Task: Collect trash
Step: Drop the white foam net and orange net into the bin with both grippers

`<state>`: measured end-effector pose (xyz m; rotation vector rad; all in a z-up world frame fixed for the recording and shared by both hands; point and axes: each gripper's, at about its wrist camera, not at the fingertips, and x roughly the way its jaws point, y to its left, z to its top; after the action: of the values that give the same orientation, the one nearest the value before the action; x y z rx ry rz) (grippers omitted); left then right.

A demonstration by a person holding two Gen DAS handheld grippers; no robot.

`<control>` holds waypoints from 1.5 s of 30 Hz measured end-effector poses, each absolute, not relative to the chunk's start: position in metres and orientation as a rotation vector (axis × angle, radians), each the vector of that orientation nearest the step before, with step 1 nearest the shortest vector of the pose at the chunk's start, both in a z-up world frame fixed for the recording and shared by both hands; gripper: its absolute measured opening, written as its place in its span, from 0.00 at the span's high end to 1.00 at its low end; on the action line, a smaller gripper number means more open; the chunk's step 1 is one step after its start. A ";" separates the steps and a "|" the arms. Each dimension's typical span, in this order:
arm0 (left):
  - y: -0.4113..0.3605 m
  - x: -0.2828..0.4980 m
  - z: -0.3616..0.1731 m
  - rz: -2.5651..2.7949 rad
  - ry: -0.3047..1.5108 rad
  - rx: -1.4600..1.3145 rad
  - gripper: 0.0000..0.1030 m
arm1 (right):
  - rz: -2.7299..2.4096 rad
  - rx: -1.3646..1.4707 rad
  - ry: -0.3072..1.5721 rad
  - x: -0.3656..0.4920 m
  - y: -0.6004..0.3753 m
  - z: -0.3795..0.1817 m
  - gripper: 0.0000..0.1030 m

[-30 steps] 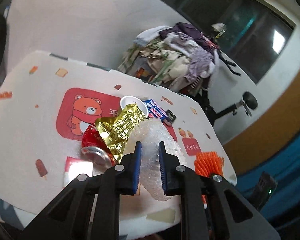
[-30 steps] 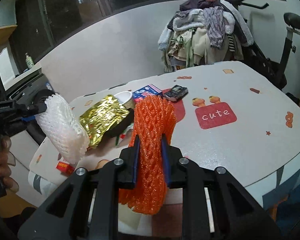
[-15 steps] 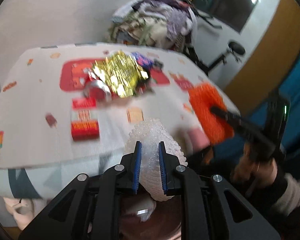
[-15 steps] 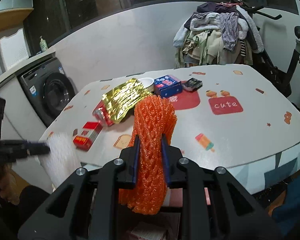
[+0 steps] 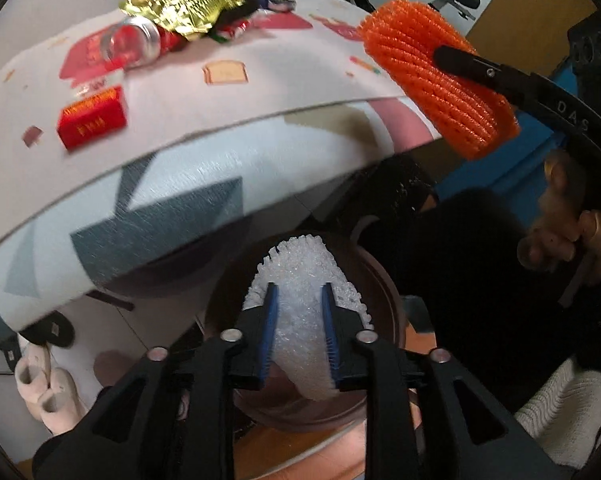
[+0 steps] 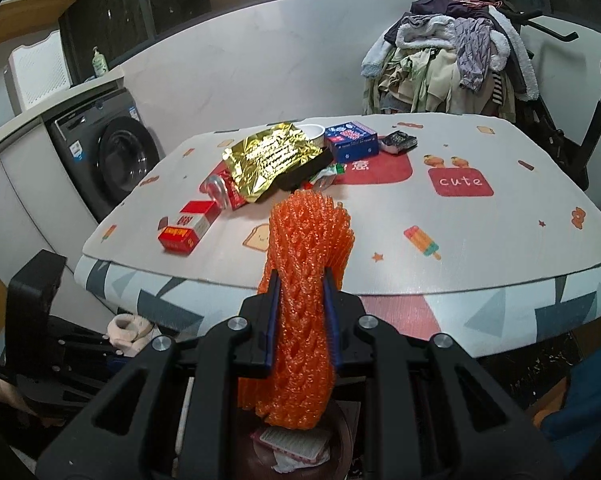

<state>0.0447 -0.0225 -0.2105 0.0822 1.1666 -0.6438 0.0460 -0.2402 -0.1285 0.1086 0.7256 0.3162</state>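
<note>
While the left hand-held gripper (image 5: 296, 332) has swung off the counter (image 5: 260, 92) and down over the round dark-brown bin (image 5: 384, 292) on the floor, its jaws are opening around the white foam fruit net (image 5: 300, 280), so a drop looks imminent. The right hand-held gripper (image 6: 298, 320) stays clamped on the orange foam fruit net (image 6: 306, 264), near the counter edge. Only the right view shows litter already binned.

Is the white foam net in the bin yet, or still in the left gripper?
Not yet dropped: the white foam net sits between the opening left gripper, above the bin.
</note>
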 end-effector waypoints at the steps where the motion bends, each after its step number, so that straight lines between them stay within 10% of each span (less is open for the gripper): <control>1: -0.022 0.044 -0.210 -0.648 1.161 0.076 0.59 | 0.319 0.105 0.729 0.044 -0.240 -0.130 0.78; 13: 0.020 0.010 -0.146 -0.494 0.755 0.066 0.10 | 0.408 0.010 0.875 0.022 -0.214 -0.161 0.78; 38: 0.072 0.006 -0.169 -0.251 0.770 -0.028 0.08 | 0.448 -0.175 1.164 0.025 -0.164 -0.234 0.76; 45: 0.072 0.008 -0.171 -0.244 0.778 -0.032 0.08 | 0.392 -0.146 1.189 0.032 -0.171 -0.238 0.33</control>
<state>0.0077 0.0721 -0.1709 -0.0325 0.7780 -0.2435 0.0319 -0.1708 -0.2379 -0.1463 1.1886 0.3919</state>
